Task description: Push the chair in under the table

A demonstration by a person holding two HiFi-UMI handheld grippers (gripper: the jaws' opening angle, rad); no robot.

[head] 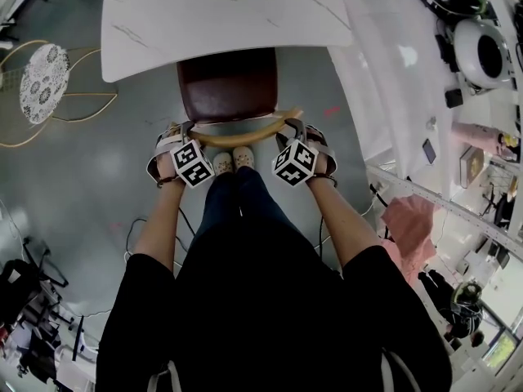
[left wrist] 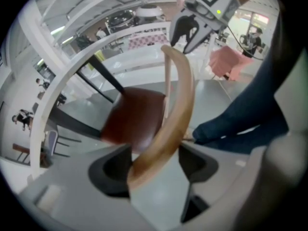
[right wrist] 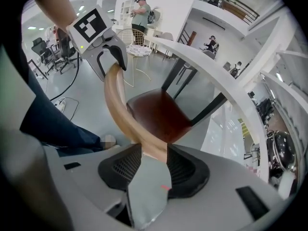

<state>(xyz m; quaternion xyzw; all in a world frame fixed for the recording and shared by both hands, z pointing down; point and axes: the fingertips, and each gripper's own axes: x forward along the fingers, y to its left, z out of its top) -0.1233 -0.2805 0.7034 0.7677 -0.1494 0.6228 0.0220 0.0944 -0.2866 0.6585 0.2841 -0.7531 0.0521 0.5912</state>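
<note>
A chair with a dark red seat (head: pixel 227 86) and a curved wooden backrest (head: pixel 245 132) stands in front of me. The seat's far part lies beneath the edge of the white marble table (head: pixel 221 11). My left gripper (head: pixel 183 131) is shut on the backrest's left end and my right gripper (head: pixel 292 129) on its right end. In the left gripper view the backrest (left wrist: pixel 177 105) runs from my left gripper (left wrist: pixel 154 162) up to the right gripper (left wrist: pixel 191 29). In the right gripper view the backrest (right wrist: pixel 117 105) leaves my right gripper (right wrist: pixel 149 153) and reaches the left gripper (right wrist: pixel 109 52).
A gold wire chair with a lace seat (head: pixel 42 73) stands at the left. A table under a white cloth (head: pixel 392 64) flanks the right side. A pink chair (head: pixel 409 219) and floor cables (head: pixel 135 227) lie behind. My shoes (head: pixel 233 160) are just behind the backrest.
</note>
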